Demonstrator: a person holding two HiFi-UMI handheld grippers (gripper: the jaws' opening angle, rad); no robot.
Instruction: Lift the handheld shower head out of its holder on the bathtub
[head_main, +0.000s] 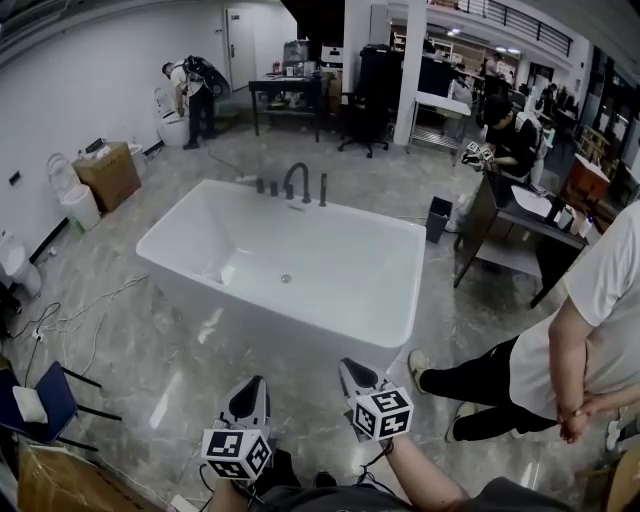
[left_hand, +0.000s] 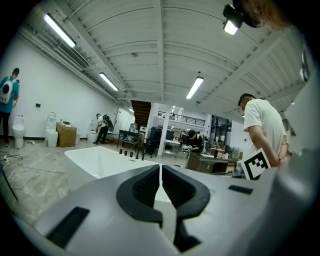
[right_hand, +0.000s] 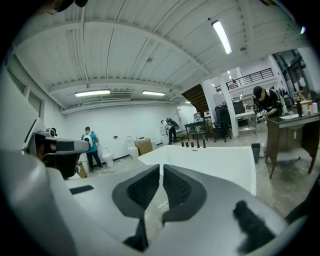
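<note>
At the far left, only the head view shows a blue chair (head_main: 40, 400) on the glossy grey marbled floor (head_main: 180, 370) and a brown cardboard box (head_main: 108, 172) against the white wall. The left gripper (head_main: 254, 386) is low in front of the tub with its jaws clenched on nothing. Its own view shows the ribbed black pads (left_hand: 145, 186) meeting along a thin seam. Its cube (head_main: 237, 452) carries black-and-white square markers.

The smooth white rectangular bathtub (head_main: 330, 225) fills the centre, and its round drain (head_main: 286, 279) can be seen only from above. A row of dark fittings lines the far rim. Among them the handheld shower head (head_main: 322, 190), a slim rod, stands upright just right of the curved spout (head_main: 297, 180), well apart from both grippers.

The right gripper (head_main: 352, 368) is also clenched and empty. At the right edge a person in a white shirt (head_main: 590, 320) stands with hands clasped behind the back.
</note>
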